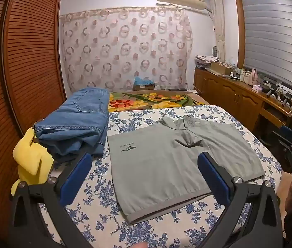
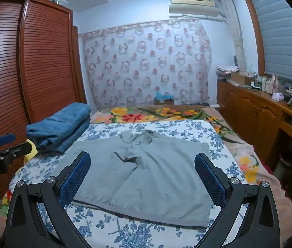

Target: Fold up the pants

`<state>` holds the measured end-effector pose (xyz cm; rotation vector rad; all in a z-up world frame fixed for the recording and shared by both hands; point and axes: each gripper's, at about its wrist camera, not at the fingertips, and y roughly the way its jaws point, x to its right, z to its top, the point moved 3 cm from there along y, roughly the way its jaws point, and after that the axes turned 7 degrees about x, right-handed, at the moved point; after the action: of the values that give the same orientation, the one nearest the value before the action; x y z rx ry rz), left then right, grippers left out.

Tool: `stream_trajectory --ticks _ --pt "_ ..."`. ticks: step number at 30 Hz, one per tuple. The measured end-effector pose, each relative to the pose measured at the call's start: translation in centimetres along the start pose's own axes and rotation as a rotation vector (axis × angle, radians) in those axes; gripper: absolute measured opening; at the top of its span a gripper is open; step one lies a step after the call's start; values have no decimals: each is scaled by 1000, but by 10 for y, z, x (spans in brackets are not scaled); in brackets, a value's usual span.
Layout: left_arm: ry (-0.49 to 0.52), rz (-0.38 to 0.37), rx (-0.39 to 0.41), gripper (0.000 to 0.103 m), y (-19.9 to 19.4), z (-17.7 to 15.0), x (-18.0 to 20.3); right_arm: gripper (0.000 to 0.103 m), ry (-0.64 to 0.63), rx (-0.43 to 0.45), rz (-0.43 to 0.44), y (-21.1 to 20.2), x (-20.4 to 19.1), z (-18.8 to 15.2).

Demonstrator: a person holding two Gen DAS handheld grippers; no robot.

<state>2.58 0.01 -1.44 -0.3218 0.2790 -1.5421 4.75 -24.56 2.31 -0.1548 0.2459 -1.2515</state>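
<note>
The grey pants point(image 1: 166, 161) lie flat mid-bed on the floral sheet point(image 1: 96, 223), legs toward me. Both my claws, left gripper point(image 1: 143, 177) and right gripper point(image 2: 141, 175), hover spread and empty. I'd pinch both near hems together, lifting evenly. One grey pair, one folded jeans point(image 1: 77, 124) pile, one yellow cloth point(image 1: 30, 161).

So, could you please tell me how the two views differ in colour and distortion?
Left wrist view: warmer tones, grey pants sharp, wardrobe bowed by the fisheye. Right wrist view: a cooler blue cast, the pants slightly softer, the same bowing at the edges.
</note>
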Motion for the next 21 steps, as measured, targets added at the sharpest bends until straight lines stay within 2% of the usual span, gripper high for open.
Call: stream_trajectory --ticks 21 --pt "4 4 11 103 -7 2 8 103 -7 -2 5 -5 -6 3"
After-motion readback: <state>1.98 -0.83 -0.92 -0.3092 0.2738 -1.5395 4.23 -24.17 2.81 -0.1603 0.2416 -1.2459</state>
